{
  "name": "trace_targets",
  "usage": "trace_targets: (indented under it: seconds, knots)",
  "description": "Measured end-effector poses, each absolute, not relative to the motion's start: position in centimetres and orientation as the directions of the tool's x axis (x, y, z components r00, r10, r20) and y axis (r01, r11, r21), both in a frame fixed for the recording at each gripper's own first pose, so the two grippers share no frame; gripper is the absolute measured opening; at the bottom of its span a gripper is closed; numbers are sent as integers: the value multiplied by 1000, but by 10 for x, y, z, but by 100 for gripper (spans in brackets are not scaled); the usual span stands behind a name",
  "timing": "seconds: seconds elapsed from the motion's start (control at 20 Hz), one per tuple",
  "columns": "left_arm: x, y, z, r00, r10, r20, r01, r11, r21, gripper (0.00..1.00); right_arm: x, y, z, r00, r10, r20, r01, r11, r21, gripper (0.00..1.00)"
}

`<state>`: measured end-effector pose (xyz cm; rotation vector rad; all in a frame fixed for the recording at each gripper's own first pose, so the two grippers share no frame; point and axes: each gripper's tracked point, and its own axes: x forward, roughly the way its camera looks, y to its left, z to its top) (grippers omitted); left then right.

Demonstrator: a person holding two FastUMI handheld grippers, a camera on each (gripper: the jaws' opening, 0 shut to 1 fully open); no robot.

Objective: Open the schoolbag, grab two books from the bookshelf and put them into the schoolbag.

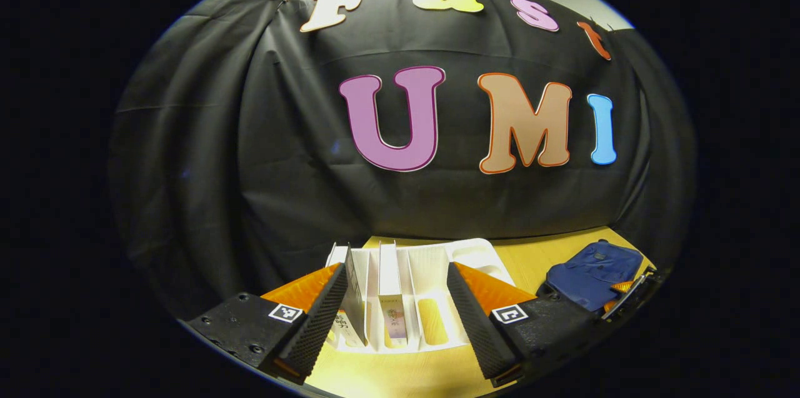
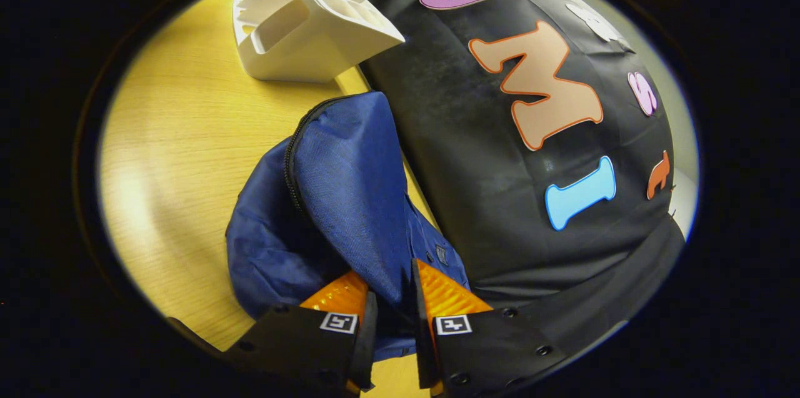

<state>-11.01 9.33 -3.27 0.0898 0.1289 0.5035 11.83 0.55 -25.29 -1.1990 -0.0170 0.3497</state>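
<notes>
The white bookshelf (image 1: 431, 273) stands on the wooden table straight ahead in the left gripper view, with two books upright in its slots. My left gripper (image 1: 395, 276) is open just in front of it, its fingers on either side of the taller book (image 1: 390, 288); a second book (image 1: 354, 301) leans beside the left finger. The blue schoolbag (image 1: 594, 270) lies to the right. In the right gripper view my right gripper (image 2: 392, 301) is shut on a raised fold of the schoolbag (image 2: 350, 185), lifting it beside the zipper (image 2: 290, 154). The bookshelf (image 2: 312, 35) sits beyond the bag.
The wooden table (image 2: 181, 135) stretches bare to the left of the bag in the right gripper view. The black cloth wall hangs close behind the shelf and bag. The other gripper (image 1: 628, 295) shows at the bag's near edge in the left gripper view.
</notes>
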Motion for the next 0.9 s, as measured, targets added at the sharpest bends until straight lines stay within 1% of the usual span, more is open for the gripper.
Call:
trace_targets:
  seconds: [0.05,0.1,0.15,0.25,0.3,0.35,0.4,0.45,0.5,0.55,0.6,0.65,0.75,0.8,0.9]
  knots:
    - [-110,93,-32,869,485,-101,-473,873,121,94,116,7,-249,947,277,-162,-250,323,-913,19]
    - [-108,94,-32,869,484,-101,-472,873,123,93,113,7,-241,950,275,-147,-236,323,-917,18]
    - [-107,95,-31,870,482,-103,-470,874,121,93,121,6,-238,950,276,-149,-239,329,-914,10]
    - [-105,98,-30,871,479,-111,-469,877,106,93,121,5,-236,947,273,-171,-265,356,-896,10]
    - [-103,100,-31,869,480,-117,-471,877,95,91,121,4,-235,944,271,-187,-281,370,-885,10]
    - [-101,102,-32,867,482,-124,-475,876,83,91,122,3,-233,945,267,-192,-286,383,-878,10]
    - [-101,106,-33,865,484,-135,-479,875,70,94,122,4,-232,941,268,-209,-305,393,-867,10]
    - [-99,110,-34,863,483,-146,-480,875,59,91,122,3,-232,938,266,-223,-318,404,-858,5]
    - [-97,114,-35,861,482,-161,-481,875,51,93,123,2,-231,936,264,-231,-326,414,-850,6]
    - [-94,118,-38,858,480,-181,-481,876,45,93,124,2,-228,936,262,-236,-331,425,-843,5]
    - [-92,125,-39,854,482,-197,-484,874,40,91,125,1,-224,937,259,-235,-331,436,-837,6]
    - [-89,131,-39,849,483,-216,-488,872,34,94,127,1,-220,939,258,-228,-325,449,-832,6]
    - [-81,141,-42,841,479,-253,-489,872,24,94,129,-1,-214,941,255,-223,-322,470,-822,4]
    - [-77,145,-44,839,472,-270,-484,875,24,94,129,-2,-212,941,254,-224,-323,474,-819,6]
    - [-63,149,-45,844,437,-312,-450,892,32,93,130,-3,-207,941,252,-225,-323,472,-820,6]
